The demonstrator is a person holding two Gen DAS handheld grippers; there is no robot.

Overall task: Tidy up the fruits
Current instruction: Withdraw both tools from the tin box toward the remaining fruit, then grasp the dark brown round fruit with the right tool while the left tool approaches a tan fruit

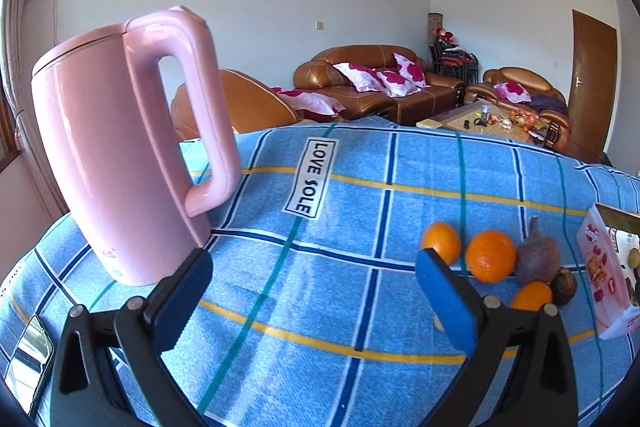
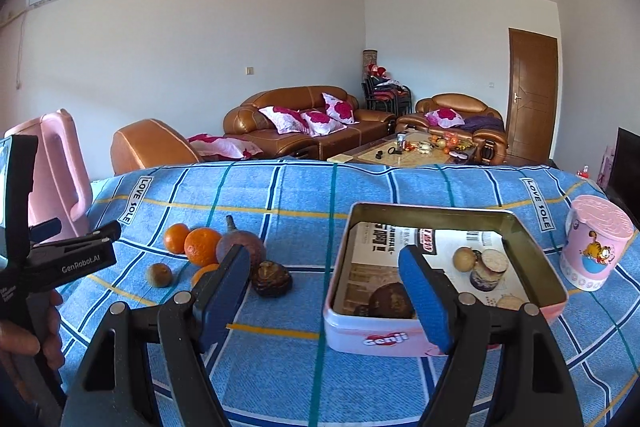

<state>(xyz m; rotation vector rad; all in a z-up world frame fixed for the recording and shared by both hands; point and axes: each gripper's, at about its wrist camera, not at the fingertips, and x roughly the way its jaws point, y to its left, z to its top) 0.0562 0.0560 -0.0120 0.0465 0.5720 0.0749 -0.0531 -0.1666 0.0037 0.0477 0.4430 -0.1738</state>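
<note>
Right wrist view: right tongs [image 2: 326, 293] wide open, empty, above the counter [image 2: 280, 359]. Fruits [image 2: 202, 247] loose left of the tin [image 2: 532, 239], well inside its edges. Left tongs [image 1: 316, 301] open, empty.

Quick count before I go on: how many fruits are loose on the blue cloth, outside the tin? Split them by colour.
Orange fruits: 3
Purple fruit: 1
Olive-brown fruit: 1
Dark brown wrinkled fruit: 1
Total: 6
</note>
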